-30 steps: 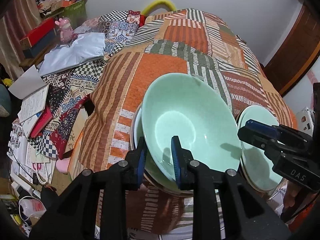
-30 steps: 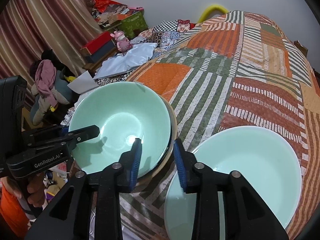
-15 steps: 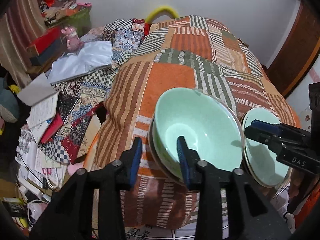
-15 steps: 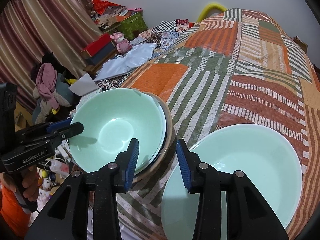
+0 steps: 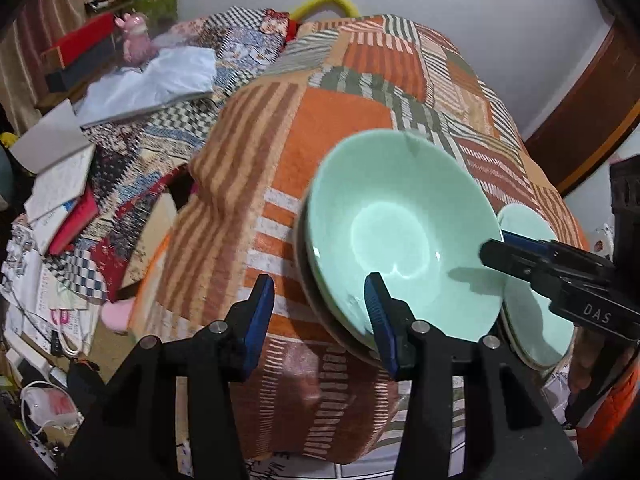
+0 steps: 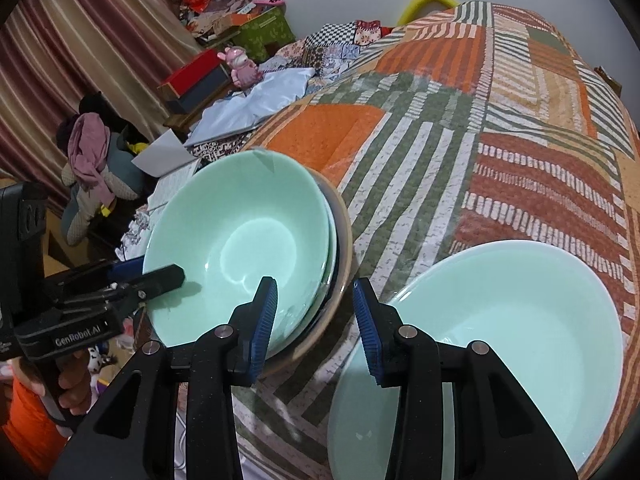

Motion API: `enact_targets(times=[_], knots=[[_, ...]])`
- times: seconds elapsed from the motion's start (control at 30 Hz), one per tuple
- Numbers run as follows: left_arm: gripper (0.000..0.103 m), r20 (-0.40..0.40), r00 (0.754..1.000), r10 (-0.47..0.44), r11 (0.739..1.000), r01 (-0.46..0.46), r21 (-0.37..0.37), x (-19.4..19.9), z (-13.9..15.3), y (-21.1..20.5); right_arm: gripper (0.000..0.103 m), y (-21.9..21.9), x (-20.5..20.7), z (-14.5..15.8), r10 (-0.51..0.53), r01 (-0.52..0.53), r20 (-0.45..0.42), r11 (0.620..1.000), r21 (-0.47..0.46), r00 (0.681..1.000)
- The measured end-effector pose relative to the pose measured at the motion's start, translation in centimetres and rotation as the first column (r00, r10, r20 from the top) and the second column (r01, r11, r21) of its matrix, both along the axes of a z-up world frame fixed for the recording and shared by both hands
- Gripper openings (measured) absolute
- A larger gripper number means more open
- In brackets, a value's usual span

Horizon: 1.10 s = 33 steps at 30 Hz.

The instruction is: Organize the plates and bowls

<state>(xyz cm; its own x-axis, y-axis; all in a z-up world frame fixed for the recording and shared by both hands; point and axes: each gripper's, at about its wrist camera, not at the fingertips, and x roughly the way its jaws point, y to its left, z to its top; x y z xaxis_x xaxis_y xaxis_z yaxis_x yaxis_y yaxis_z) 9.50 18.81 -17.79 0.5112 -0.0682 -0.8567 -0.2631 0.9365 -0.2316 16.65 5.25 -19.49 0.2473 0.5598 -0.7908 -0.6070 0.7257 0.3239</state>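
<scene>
Bowls of pale green glazed ceramic sit in two groups near the edge of a surface draped with an orange, green and rust striped patchwork cloth; whether a table or a bed lies under the cloth cannot be told. The upper pale green bowl rests tilted inside a stack of nested bowls, the outermost a darker one with a tan rim. Just beside that stack, close to the cloth's edge, sits a wide, shallow pale green bowl. The left hand-held gripper is spread apart and holds nothing: its inner blue pad lies in front of the stack's near rim, the outer one over bare cloth. The right hand-held gripper also stands parted and empty, poised over the gap between the stack and the wide bowl, one pad in front of each. Each gripper shows in the other's camera, reaching in from the side. Beyond the cloth lie scattered papers, a red box and a small pink toy figure.
</scene>
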Motion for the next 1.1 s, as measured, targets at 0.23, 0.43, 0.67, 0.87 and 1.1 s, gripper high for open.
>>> enact_targets(times=[0.23,0.43,0.67,0.87,1.1], knots=[[0.047,-0.019,0.999,-0.035,0.998,0.034,-0.044,1.0,-1.4,-0.9,0.036,0.9,0.3,-0.9,0.013,-0.013,-0.017,1.000,-0.022,1.000],[0.045,-0.023,0.999,-0.037,0.998,0.035,-0.053,1.6,-2.3,-1.2,0.036,1.6,0.5,-1.6,0.019,-0.020,-0.028,0.999,-0.041,0.999],[0.043,-0.007,1.000,-0.015,0.999,0.014,-0.052,1.9,-2.3,-1.1,0.036,2.1,0.3,-1.9,0.021,-0.021,0.001,0.997,-0.068,1.000],[0.043,0.003,1.000,-0.004,1.000,0.004,-0.020,1.8,-1.5,-1.5,0.036,1.7,0.7,-1.7,-0.014,0.013,-0.031,0.999,-0.040,0.999],[0.043,0.031,1.000,-0.002,1.000,0.002,-0.011,1.4,-0.2,-1.8,0.036,1.0,0.3,-0.4,-0.027,0.027,-0.011,1.000,0.002,1.000]])
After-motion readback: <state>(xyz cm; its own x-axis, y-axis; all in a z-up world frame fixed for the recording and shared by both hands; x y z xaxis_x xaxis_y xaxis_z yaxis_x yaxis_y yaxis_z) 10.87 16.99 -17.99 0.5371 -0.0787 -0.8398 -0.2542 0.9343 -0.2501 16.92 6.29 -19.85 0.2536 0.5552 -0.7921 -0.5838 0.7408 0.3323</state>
